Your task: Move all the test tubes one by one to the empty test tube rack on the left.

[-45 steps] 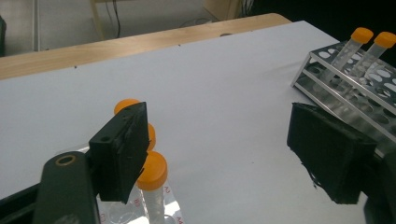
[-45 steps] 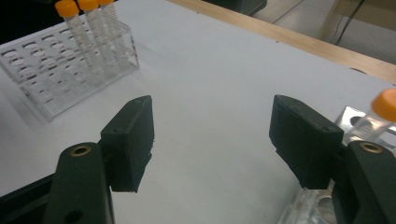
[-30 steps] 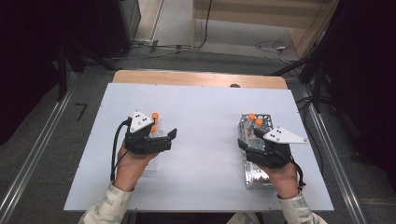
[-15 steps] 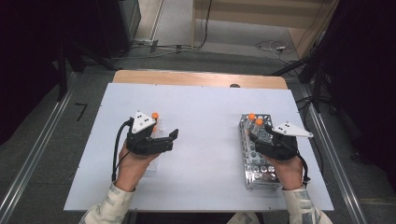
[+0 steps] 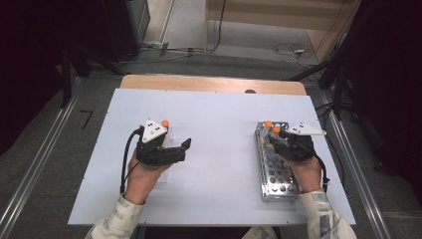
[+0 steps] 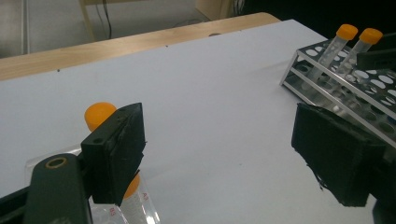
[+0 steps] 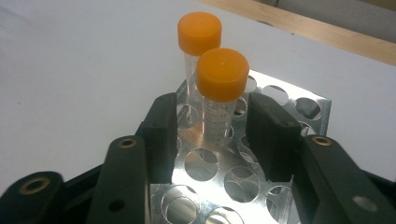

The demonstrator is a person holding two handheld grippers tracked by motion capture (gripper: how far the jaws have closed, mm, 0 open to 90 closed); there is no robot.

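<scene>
A metal tube rack [image 5: 273, 185] lies on the right of the white table [image 5: 219, 114]. Two clear tubes with orange caps [image 5: 268, 124] stand in its far end. My right gripper [image 5: 278, 139] hovers over the rack; in the right gripper view its open jaws [image 7: 212, 100] flank the nearer tube [image 7: 219, 74] with small gaps on both sides. My left gripper [image 5: 184, 150] rests at the table's left, jaws wide open [image 6: 222, 130] and holding nothing. Loose orange-capped tubes [image 6: 99, 114] lie on the table under its left jaw.
The rack [image 6: 322, 95] has many vacant holes toward the person. A wooden strip [image 5: 214, 83] borders the table's far edge, with cables on the floor beyond. Metal rails [image 5: 35, 169] run along both sides of the table.
My right gripper has slid a little away from the person along the rack, toward the two standing tubes, uncovering more of the rack's near end. The left gripper has barely shifted.
</scene>
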